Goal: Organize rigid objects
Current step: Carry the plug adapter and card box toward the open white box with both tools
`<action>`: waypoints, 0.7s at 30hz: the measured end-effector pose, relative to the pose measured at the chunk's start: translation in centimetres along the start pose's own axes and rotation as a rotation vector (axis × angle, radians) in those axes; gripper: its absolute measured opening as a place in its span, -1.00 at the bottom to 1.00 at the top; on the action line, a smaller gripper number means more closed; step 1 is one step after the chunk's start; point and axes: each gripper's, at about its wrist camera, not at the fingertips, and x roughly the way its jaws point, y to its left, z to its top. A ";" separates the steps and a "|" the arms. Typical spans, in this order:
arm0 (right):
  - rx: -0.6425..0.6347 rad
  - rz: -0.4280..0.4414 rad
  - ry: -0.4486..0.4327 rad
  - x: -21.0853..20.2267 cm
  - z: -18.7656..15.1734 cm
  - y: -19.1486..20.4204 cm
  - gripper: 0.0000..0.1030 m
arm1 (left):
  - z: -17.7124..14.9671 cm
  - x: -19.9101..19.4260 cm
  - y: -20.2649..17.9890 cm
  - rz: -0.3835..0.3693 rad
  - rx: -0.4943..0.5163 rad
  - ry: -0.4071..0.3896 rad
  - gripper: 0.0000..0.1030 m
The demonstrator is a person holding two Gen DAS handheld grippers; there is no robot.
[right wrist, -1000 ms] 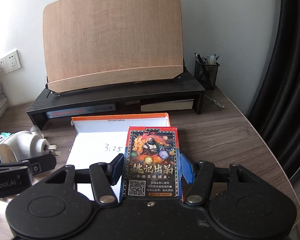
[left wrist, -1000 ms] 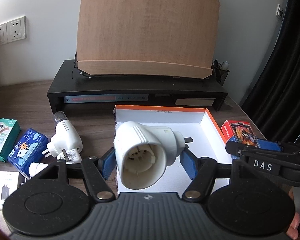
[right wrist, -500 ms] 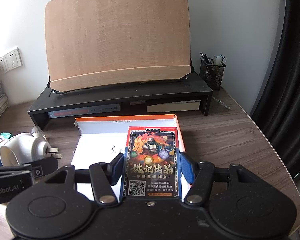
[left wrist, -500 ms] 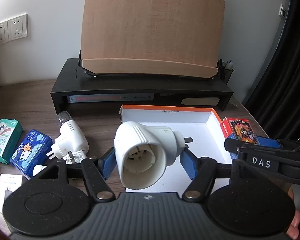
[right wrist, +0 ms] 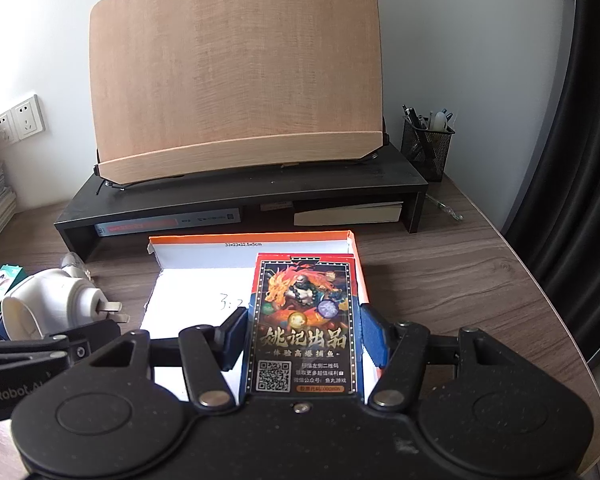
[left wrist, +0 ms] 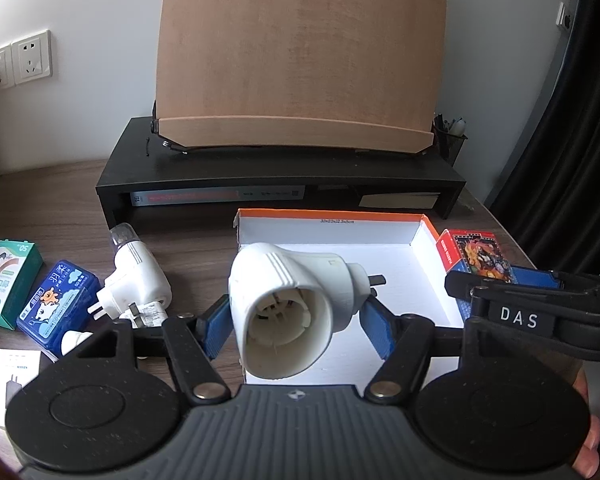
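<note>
Two grippers: each one clamps a thing above the front edge of the open box
Left gripper [left wrist: 296, 326]: its blue pads press on both sides of the white plug-in adapter [left wrist: 288, 308], which is lifted off the bench with its wide round mouth toward the camera and its metal prongs pointing away, over the near left part of the box
Right gripper [right wrist: 303, 338]: closed on the card box [right wrist: 302, 320], a flat pack with a dragon picture, gold Chinese lettering and a QR code, held face up with its long sides against the pads, over the near right part of the box
Open box [left wrist: 332, 236]: shallow, white inside with an orange rim, lying on the bench just in front of the black riser; handwriting shows on its white floor in the right wrist view
Second white adapter [left wrist: 138, 280]: lying on the bench left of the open box, clear cap at its far end, prongs toward the camera
Small packs: a blue pack [left wrist: 58, 304] and a green box [left wrist: 10, 284] lie side by side at the left of the bench; a white leaflet [left wrist: 14, 374] lies nearer the camera
Black riser [right wrist: 240, 194]: stands at the back of the bench and carries a tilted wooden board [right wrist: 236, 72]
Pen cup [right wrist: 426, 146]: black mesh, at the right end of the riser
Bench [right wrist: 440, 280]: dark wood grain
</note>
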 end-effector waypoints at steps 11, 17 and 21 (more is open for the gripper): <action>0.004 0.002 -0.005 -0.1 0.3 -0.2 0.38 | 0.1 0.0 -0.7 -0.001 0.013 -0.005 0.34; 0.002 0.007 -0.001 0.1 0.3 -0.2 0.38 | 0.1 0.1 -0.7 0.001 0.013 -0.005 0.34; 0.002 0.006 0.000 0.2 0.3 -0.3 0.38 | 0.1 0.1 -0.9 -0.001 0.014 -0.003 0.34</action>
